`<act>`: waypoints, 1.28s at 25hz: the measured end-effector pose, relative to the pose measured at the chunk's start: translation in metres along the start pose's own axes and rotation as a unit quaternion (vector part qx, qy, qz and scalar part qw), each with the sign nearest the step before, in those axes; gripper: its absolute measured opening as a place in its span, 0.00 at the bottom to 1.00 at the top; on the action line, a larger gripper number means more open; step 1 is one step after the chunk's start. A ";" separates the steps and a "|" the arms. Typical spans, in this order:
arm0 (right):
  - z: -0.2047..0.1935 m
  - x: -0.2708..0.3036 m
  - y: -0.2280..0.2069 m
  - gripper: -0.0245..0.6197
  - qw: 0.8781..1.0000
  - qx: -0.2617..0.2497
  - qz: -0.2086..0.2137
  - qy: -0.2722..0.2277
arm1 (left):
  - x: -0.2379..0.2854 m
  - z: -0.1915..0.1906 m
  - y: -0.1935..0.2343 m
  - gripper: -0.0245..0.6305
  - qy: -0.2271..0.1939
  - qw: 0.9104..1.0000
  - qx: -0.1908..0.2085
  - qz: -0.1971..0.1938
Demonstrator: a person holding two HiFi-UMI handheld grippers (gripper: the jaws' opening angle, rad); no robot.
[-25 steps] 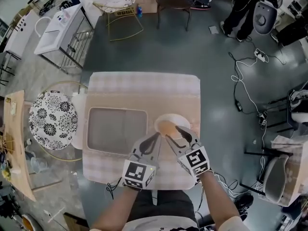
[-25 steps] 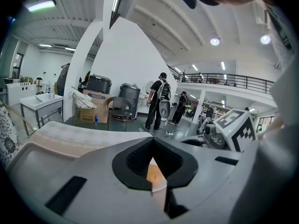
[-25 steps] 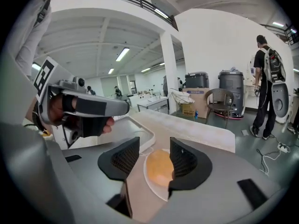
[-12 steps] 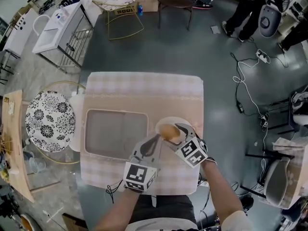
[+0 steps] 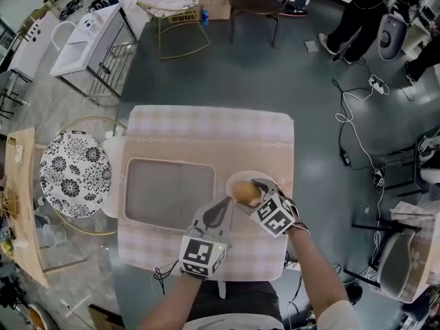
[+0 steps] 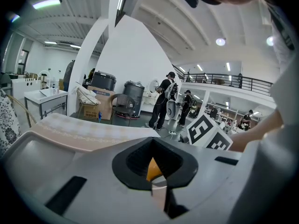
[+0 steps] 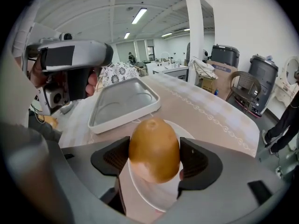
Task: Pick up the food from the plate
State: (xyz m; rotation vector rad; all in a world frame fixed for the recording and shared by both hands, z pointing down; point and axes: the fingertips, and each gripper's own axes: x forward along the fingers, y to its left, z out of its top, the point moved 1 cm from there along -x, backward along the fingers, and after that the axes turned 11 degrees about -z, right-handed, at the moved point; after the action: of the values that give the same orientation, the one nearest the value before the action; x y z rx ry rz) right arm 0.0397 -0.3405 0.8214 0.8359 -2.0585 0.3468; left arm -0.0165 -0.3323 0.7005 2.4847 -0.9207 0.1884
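Observation:
A brown egg-shaped food sits on a small white plate at the right of the checked table. My right gripper points steeply down over the plate. Its jaws have just been opening and now stand wide, with the food between them and close to both pads. My left gripper hovers just left of the plate, shut and holding nothing. A sliver of orange shows past its tips in the left gripper view.
An empty white tray lies left of the plate. A round patterned seat stands off the table's left side. Chairs, a white cart, cables and people stand on the grey floor beyond.
The right gripper dropped and tipped down over the plate, and its jaws spread around the food. The left gripper hardly moved.

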 end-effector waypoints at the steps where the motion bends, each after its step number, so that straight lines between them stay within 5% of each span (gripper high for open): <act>1: 0.002 -0.003 -0.001 0.51 1.000 0.008 0.001 -0.006 | -0.001 0.001 -0.001 0.04 0.000 1.000 0.000 0.000; 12: 0.065 -0.106 -0.010 0.51 0.980 0.154 -0.003 -0.128 | -0.031 0.051 -0.037 0.04 -0.009 1.000 -0.025 0.000; 32: 0.156 -0.313 -0.008 0.51 0.937 0.192 -0.037 -0.289 | -0.079 0.177 -0.148 0.04 -0.042 0.999 0.002 -0.022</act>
State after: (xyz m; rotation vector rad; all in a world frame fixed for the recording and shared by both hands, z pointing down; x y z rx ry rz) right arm 0.0747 -0.2916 0.4765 1.3796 -2.5305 0.5185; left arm 0.0118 -0.2744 0.4656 2.5293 -0.8998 0.0728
